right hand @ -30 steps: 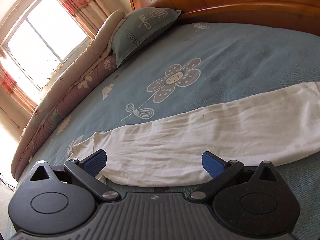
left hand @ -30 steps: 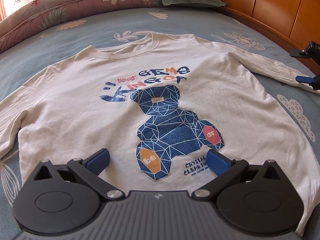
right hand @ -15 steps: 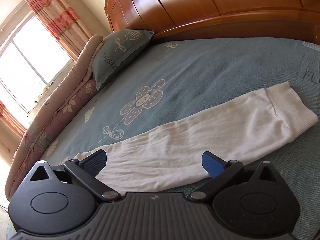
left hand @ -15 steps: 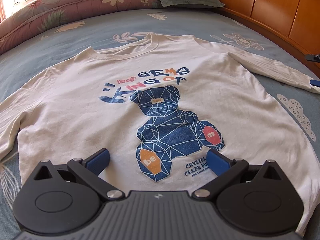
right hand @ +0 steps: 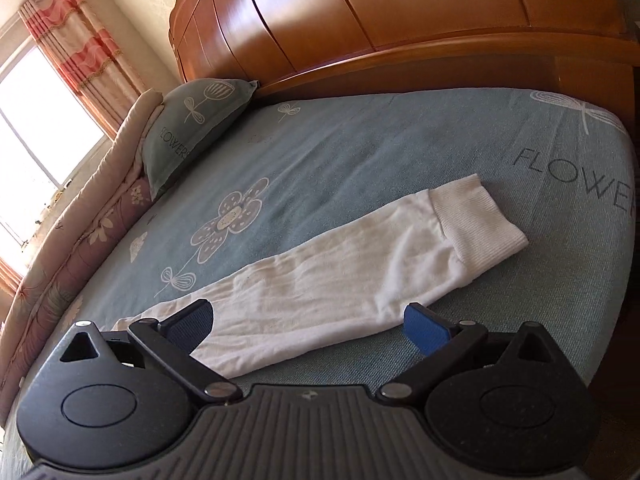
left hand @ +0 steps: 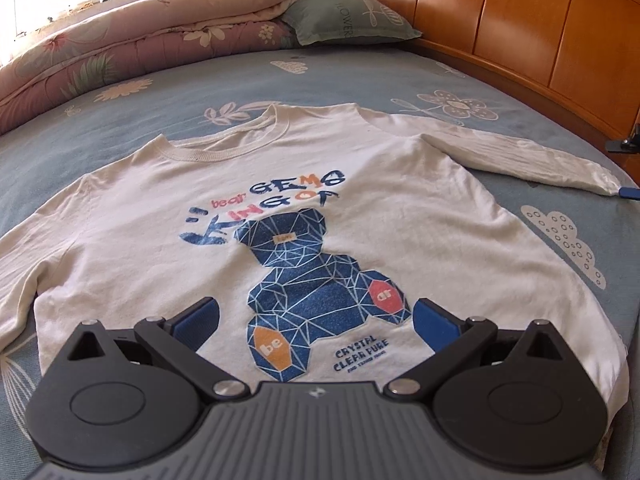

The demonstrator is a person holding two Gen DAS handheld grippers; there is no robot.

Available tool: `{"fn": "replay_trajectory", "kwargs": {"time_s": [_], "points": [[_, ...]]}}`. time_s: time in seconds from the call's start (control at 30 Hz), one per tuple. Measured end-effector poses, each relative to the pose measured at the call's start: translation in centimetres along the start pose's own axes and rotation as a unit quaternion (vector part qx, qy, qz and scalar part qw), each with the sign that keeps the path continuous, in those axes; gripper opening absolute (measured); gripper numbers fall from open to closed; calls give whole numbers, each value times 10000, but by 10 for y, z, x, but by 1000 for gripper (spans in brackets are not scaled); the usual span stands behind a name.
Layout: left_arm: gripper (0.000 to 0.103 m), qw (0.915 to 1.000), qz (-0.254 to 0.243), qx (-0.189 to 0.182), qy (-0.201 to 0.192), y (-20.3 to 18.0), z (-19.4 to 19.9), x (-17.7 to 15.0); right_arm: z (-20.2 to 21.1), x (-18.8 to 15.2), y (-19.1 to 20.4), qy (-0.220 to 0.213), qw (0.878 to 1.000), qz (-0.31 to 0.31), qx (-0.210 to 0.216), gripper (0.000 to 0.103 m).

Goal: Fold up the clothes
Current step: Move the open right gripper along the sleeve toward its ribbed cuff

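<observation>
bedroom: bed (right hand: 360, 152), pillow (right hand: 188, 136), curtains (right hand: 80, 48)

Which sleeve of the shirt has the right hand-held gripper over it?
The sleeve stretched toward the wooden headboard, ribbed cuff showing. The right hand-held gripper is open above it; the other sleeve lies at the shirt's opposite side.

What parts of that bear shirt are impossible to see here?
- Shirt hem: left wrist view, hidden behind the left claw.
- Left sleeve: cut off by the frame edge.
- Shirt body: right wrist view, outside the frame; only the right sleeve shows.
</observation>
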State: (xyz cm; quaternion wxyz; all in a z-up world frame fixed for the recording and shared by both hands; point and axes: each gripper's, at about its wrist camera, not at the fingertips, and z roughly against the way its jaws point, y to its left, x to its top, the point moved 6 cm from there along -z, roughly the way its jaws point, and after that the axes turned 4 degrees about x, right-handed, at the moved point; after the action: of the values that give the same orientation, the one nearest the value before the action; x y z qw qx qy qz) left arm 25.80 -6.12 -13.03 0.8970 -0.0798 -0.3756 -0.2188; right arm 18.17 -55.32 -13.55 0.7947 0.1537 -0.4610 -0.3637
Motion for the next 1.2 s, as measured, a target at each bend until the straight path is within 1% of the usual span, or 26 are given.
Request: {"fn": "replay_trajectory", "kwargs": {"time_s": [0.07, 0.1, 0.17, 0.3, 0.43, 0.53, 0.9, 1.2], "points": [[102, 9999, -124, -100, -26, -9, 4, 1, -1, -2, -4, 67, 9998, -175, 69, 103], [102, 9997, -211, -141, 40, -14, 3, 0, -3, -4, -7, 105, 9995, -285, 99, 103], [102, 9993, -341, -136, 84, -21, 2, -3, -7, -8, -11, 134, 9986, -483, 138, 103], [102, 9981, -567, -158, 154, -34, -1, -8, -12, -14, -14, 82, 9980, -611, 135, 103], [102, 9972, -670, -277, 189, -43, -2, -12, -16, -10, -19, -219, 9957, -868, 219, 103], [102, 9969, -721, -257, 186, -45, -1, -12, -18, -10, -23, -446, 9932, -1049, 258, 103], [102, 9977, -594, -251, 190, -41, 1, -12, -19, -10, -26, -614, 9906, -1183, 294, 103], [102, 9978, -579, -262, 211, -41, -1, -13, -20, -10, -22, -679, 9921, -1049, 121, 103]]}}
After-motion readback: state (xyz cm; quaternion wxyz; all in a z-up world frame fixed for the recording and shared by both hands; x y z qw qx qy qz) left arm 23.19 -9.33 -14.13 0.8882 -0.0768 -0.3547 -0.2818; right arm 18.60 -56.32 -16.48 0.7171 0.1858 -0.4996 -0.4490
